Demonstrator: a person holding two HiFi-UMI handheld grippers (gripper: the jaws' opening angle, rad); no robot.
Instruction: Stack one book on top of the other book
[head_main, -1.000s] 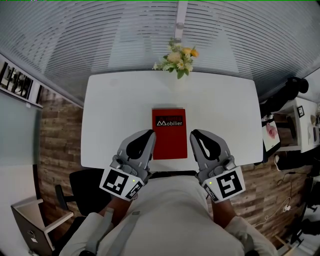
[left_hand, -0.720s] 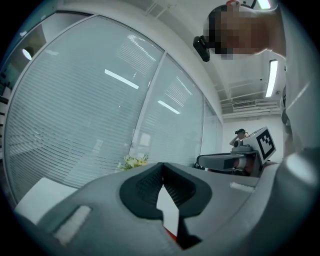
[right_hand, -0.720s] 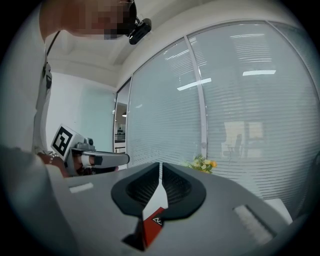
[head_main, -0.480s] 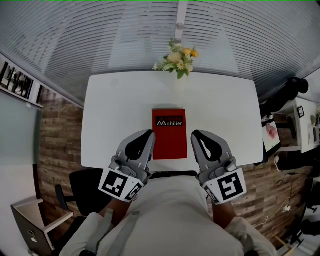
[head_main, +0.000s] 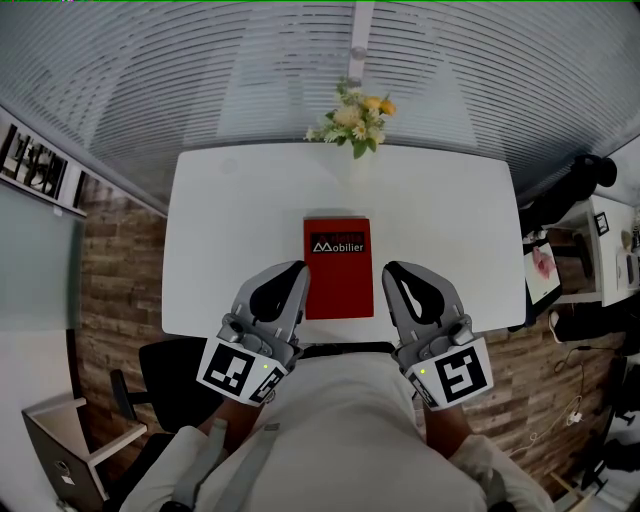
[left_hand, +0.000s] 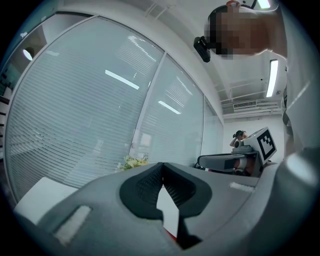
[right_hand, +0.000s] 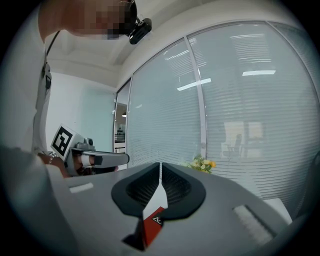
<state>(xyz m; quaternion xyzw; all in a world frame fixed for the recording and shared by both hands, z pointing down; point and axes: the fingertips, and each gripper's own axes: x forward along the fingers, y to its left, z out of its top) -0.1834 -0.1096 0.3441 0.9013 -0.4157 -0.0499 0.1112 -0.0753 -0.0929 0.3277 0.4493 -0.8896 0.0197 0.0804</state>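
Head view: a red hardcover book with a black label (head_main: 339, 268) lies flat mid-frame on the white bench (head_main: 220, 230), between the left tongs (head_main: 296, 267) and right tongs (head_main: 391, 268). Only one cover shows, and I cannot tell whether a second book lies beneath it. Stacking looks either done or unstarted, so the next move calls for checking that. At upper centre is a yellow-and-white flower bunch (head_main: 352, 120); what holds it is too small to tell.

Left gripper view: tongs clenched, empty.

Right gripper view: tongs clenched on nothing, with the red cover beyond them.

The right tongs (right_hand: 160, 169) hide all but a sliver of the red book (right_hand: 150, 227).
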